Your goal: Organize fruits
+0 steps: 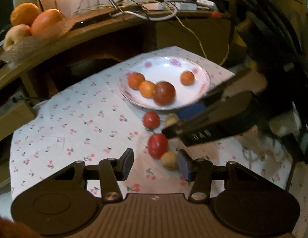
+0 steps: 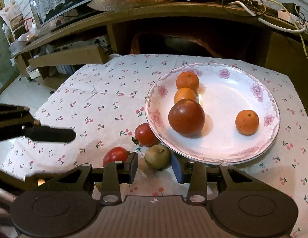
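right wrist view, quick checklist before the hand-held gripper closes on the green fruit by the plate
1. Green fruit lies between the right hand-held gripper fingers: ok.
2. Pads pressing it: not ok, gaps show on both sides.
3. Neighbours apart: not ok, a red tomato sits behind the left finger.
4. Plate rim clear of the blue pad: cannot tell.
5. Room on the plate: ok.

black hand-held gripper (image 2: pixel 154 167), blue pads (image 2: pixel 176 170), silver screws; ribbed grey body
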A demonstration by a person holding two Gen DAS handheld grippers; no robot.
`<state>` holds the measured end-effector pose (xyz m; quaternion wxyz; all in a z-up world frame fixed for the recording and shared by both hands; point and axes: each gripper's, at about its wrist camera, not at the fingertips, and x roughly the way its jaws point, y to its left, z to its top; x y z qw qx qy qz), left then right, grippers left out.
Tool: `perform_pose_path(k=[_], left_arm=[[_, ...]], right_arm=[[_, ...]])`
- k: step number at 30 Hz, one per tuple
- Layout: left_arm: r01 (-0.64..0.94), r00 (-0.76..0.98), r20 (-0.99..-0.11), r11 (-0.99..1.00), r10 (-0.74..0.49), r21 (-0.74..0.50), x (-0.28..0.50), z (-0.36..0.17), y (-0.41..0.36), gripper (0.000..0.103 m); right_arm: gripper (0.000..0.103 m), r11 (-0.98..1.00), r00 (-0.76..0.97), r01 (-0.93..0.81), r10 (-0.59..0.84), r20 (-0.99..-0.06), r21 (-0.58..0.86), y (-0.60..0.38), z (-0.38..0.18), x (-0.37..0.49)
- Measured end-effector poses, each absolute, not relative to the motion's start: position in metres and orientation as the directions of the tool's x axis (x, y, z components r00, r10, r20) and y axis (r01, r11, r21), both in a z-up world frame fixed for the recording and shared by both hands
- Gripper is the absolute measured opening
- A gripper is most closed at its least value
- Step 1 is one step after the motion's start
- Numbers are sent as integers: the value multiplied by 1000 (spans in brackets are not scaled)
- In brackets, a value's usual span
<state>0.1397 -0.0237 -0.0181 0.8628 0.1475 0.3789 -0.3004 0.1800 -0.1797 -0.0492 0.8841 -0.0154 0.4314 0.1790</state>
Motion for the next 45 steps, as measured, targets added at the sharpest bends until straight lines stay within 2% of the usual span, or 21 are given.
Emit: perform_pose_path(k=[2,9,18,21,30,36,40,42,45], left_arm=[[636,518,-751,772,-410,17,139,-21,-26,54],[621,492,-765,784,-417,-28,137,-34,-35,52],[556,499,-777,829,-384,-53,149,-47,-44,39],[549,508,-774,834,-377,-46,147,-47,-46,30],[567,511,-779,824,-363,-12,130,-45,-35,30],[570,519,-775,822,-361,-1,126,-46,-36,30],[579,543,-766,814,-344,46,121,-46,-41,31],[578,552,-764,814,-334,62,120,-47,-43,33],[573,567,-760,815,-317,88,119,-47,-43,40]], right_arm=[[31,938,565,-325,296,-770,122,-180,-48,180],[31,943,567,-312,283,-773,115,-189,-42,176],[31,944,554,-311,273,-787,109,-201,-42,169],[31,944,552,-314,267,-790,99,-203,-42,167],[30,926,530,-366,292,-796,96,-210,-39,147],[30,896,529,-443,289,-798,31,-201,-40,128],[31,885,519,-464,303,-799,34,-202,-40,123],[32,887,523,-460,306,-795,39,-205,-41,120],[38,891,524,-452,298,-798,36,-206,-43,118]])
